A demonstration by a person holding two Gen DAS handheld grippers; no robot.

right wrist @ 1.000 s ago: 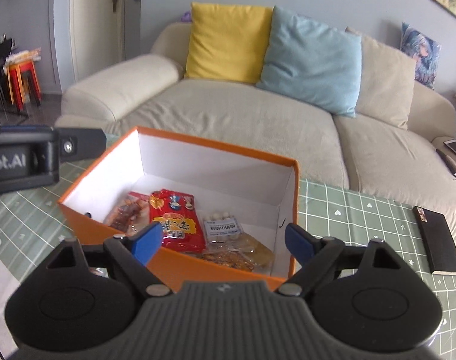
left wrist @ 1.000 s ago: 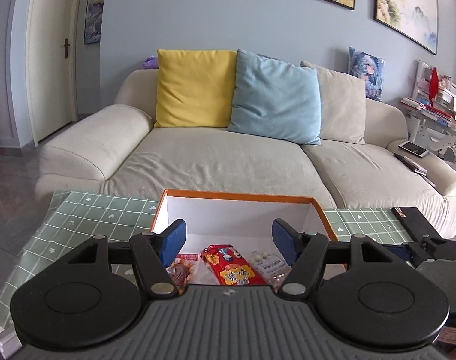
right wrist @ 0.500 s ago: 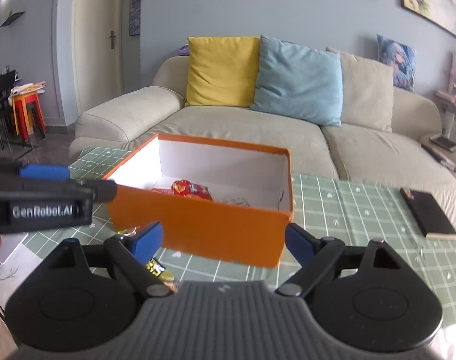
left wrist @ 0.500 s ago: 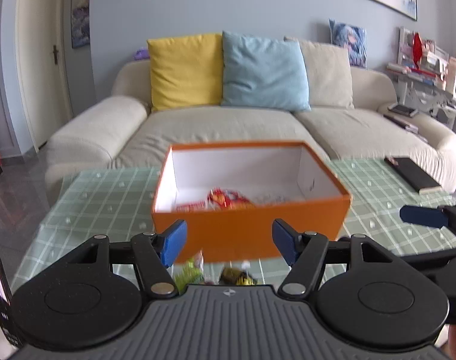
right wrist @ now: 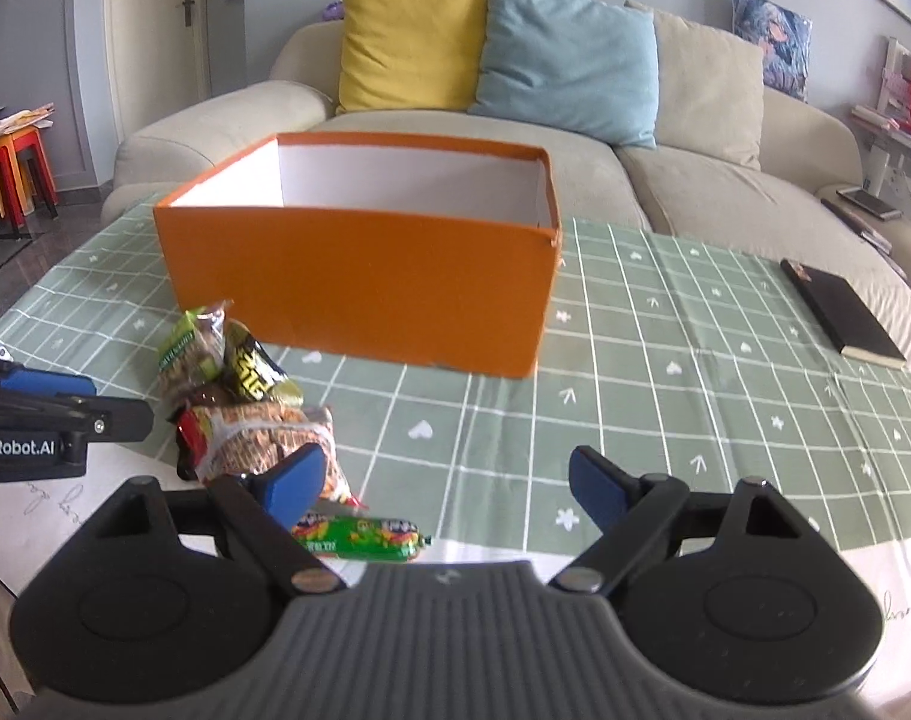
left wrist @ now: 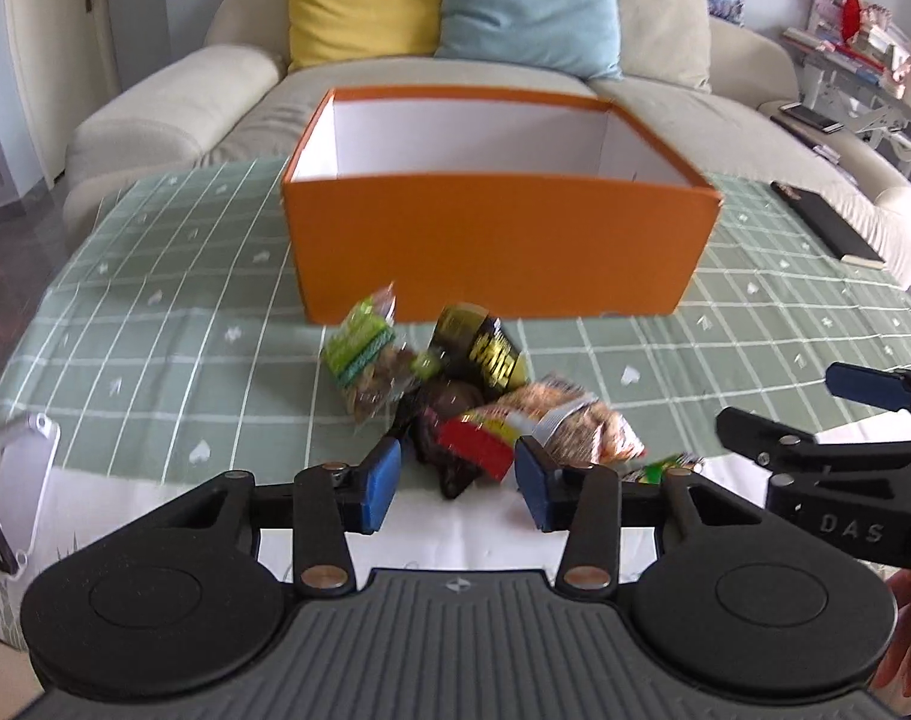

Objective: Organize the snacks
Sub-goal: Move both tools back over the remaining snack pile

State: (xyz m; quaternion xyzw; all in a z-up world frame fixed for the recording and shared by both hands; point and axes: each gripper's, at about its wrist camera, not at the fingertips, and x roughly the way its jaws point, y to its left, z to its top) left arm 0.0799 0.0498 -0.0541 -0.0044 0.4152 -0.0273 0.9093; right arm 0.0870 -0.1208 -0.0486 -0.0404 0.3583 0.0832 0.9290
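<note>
Our left hand-held gripper (left wrist: pixel 455 483), jaws just narrowing, straddles the snack pile (left wrist: pixel 455 408) without pressing it, near the orange box (left wrist: pixel 497 246) on the counter (left wrist: pixel 155 330); our right hand-held gripper (right wrist: pixel 446 486) gapes wide, empty.

Home living rm: sofa (left wrist: pixel 395 84) w/ cushions (right wrist: pixel 413 42).

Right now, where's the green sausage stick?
The green sausage stick lies flat on the tablecloth at the near edge in the right wrist view, in front of the snack pile, close under the right gripper.
</note>
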